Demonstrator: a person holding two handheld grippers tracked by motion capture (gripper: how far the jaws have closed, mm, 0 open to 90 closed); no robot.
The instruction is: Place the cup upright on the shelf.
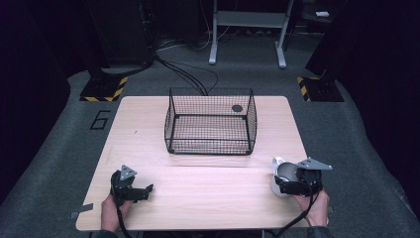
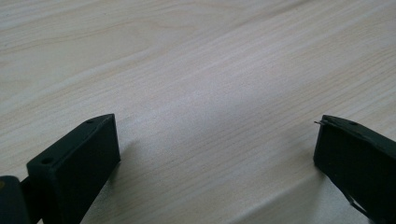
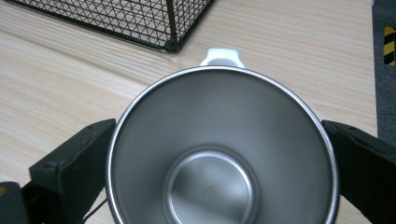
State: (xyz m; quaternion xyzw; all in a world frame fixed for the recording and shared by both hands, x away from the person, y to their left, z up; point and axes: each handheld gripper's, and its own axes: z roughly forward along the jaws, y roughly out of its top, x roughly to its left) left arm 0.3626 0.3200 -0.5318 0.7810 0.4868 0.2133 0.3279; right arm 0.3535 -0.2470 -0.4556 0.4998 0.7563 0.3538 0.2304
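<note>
Steel cup point(image 3: 219, 149) sits between the right gripper point(image 3: 219, 154) jaws, one jaw tight against each side of its rim, white handle point(image 3: 222, 57) facing the wire basket point(image 3: 140, 18). Cup is near the basket's front right corner, on the table point(image 1: 198, 193), apart from the mesh. Left gripper point(image 2: 217, 149) is well out from the basket's front left corner, jaws wide apart over bare wood.

a lab: hazard-striped stand bases point(image 1: 103, 90) (dark curtains around), floor cables point(image 1: 188, 74).
</note>
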